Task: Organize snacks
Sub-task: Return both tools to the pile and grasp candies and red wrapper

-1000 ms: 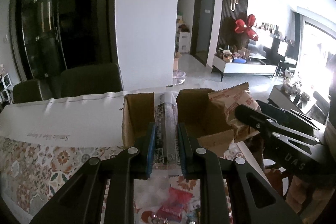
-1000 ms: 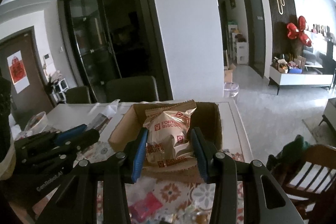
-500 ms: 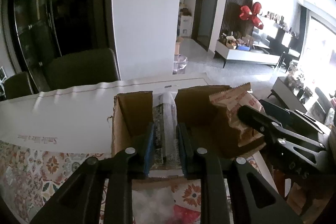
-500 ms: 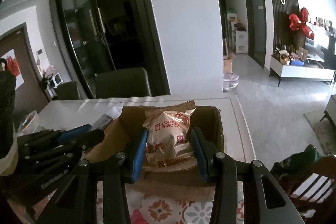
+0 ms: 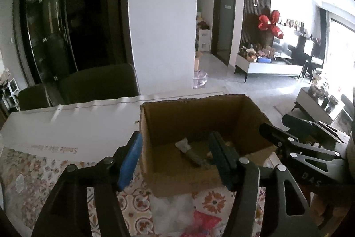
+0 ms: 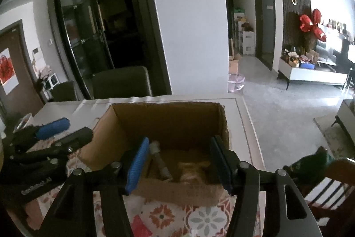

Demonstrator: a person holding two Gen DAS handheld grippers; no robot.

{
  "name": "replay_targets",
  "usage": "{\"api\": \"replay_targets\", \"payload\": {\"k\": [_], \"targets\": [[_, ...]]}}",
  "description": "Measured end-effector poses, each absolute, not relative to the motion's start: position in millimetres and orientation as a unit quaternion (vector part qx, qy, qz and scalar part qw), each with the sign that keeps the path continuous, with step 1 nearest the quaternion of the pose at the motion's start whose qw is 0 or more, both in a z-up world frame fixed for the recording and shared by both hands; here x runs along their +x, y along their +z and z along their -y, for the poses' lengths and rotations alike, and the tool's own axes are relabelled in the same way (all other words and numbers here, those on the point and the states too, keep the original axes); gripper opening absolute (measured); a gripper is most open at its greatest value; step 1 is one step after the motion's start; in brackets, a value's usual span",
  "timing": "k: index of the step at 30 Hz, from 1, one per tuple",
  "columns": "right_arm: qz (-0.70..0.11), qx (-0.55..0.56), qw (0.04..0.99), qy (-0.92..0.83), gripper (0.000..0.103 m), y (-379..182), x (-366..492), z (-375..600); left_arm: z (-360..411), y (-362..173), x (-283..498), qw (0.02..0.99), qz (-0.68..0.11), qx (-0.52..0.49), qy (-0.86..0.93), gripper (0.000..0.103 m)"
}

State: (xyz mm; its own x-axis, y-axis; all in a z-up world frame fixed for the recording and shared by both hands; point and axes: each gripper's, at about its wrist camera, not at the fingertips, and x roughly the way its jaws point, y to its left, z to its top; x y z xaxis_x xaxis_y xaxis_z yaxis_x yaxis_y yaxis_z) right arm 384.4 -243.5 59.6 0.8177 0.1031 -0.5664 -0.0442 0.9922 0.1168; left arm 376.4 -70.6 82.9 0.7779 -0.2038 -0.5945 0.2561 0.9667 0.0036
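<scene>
Two snack packets lie on the floor of the open cardboard box (image 6: 168, 126): a slim grey stick packet (image 6: 159, 161) toward its left side and a tan biscuit packet (image 6: 195, 167) beside it on the right. In my left wrist view the stick packet (image 5: 190, 152) rests diagonally on the box (image 5: 199, 117) bottom. My right gripper (image 6: 180, 164) hangs over the near rim of the box, jaws wide and holding nothing. My left gripper (image 5: 175, 159) straddles the box's near left corner, jaws likewise wide and empty. The box stands on the desk (image 6: 246, 126), partly on a floral cloth (image 6: 199, 214). A white carton (image 5: 73, 126) lies left of the box. A red wrapper (image 5: 204, 221) lies on the cloth in front of the box.
</scene>
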Motion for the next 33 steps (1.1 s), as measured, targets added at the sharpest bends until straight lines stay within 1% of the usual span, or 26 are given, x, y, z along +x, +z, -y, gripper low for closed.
{"api": "replay_targets", "payload": {"k": [5, 10, 17, 25, 28, 33], "targets": [[-0.282, 0.039, 0.958, 0.037, 0.059, 68, 348, 235, 63, 94, 341, 0.95, -0.283, 0.054, -0.12, 0.066], [-0.266, 0.039, 0.962, 0.036, 0.059, 72, 315, 230, 60, 101, 307, 0.955, -0.26, 0.06, -0.126, 0.067], [-0.258, 0.049, 0.964, 0.037, 0.059, 73, 275, 235, 62, 97, 263, 0.957, -0.245, 0.072, -0.138, 0.067], [-0.264, 0.055, 0.962, 0.028, 0.059, 61, 238, 232, 64, 80, 231, 0.95, -0.259, 0.065, -0.16, 0.071], [-0.271, 0.06, 0.96, 0.024, 0.059, 51, 225, 233, 63, 70, 220, 0.949, -0.264, 0.063, -0.162, 0.076], [-0.287, 0.07, 0.955, 0.012, 0.059, 34, 211, 236, 62, 54, 210, 0.943, -0.278, 0.069, -0.168, 0.077]]}}
